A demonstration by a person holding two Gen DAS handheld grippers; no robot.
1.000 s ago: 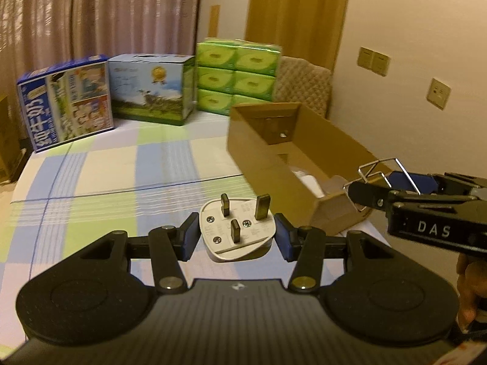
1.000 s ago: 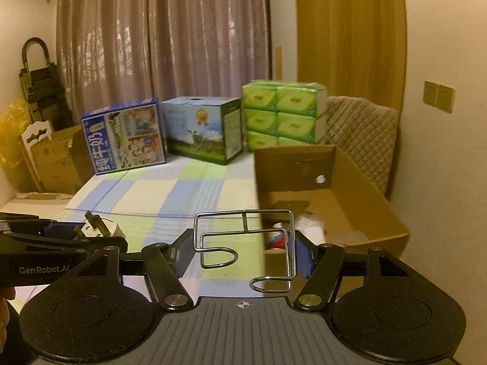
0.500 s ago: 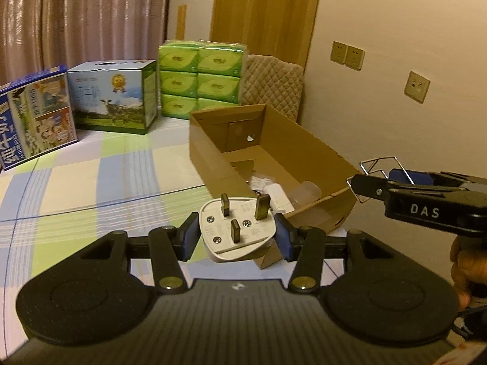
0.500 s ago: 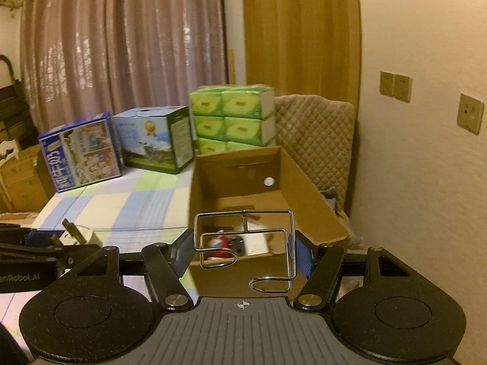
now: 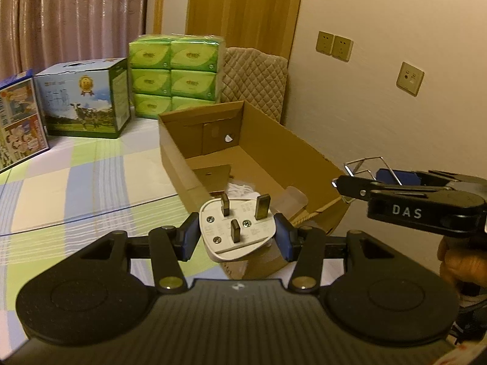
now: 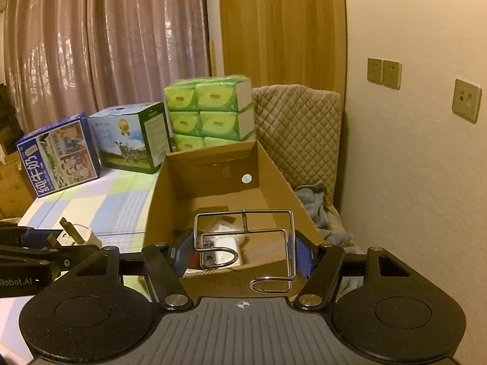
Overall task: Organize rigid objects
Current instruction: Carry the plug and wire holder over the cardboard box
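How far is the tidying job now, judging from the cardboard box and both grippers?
Done: several small items already lie in the cardboard box. In hand: the left gripper grips a white three-pin plug; the right gripper grips a wire rack. Left: neither is in the box yet.

The cardboard box (image 6: 275, 164) holds small items (image 6: 222, 243), half hidden, too unclear to name.

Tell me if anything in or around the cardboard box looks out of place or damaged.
Nothing looks damaged or spilled. The cardboard box sits open on the checked cover, small items loose on its floor. The left gripper holds a white plug, the right gripper a wire rack, both intact.
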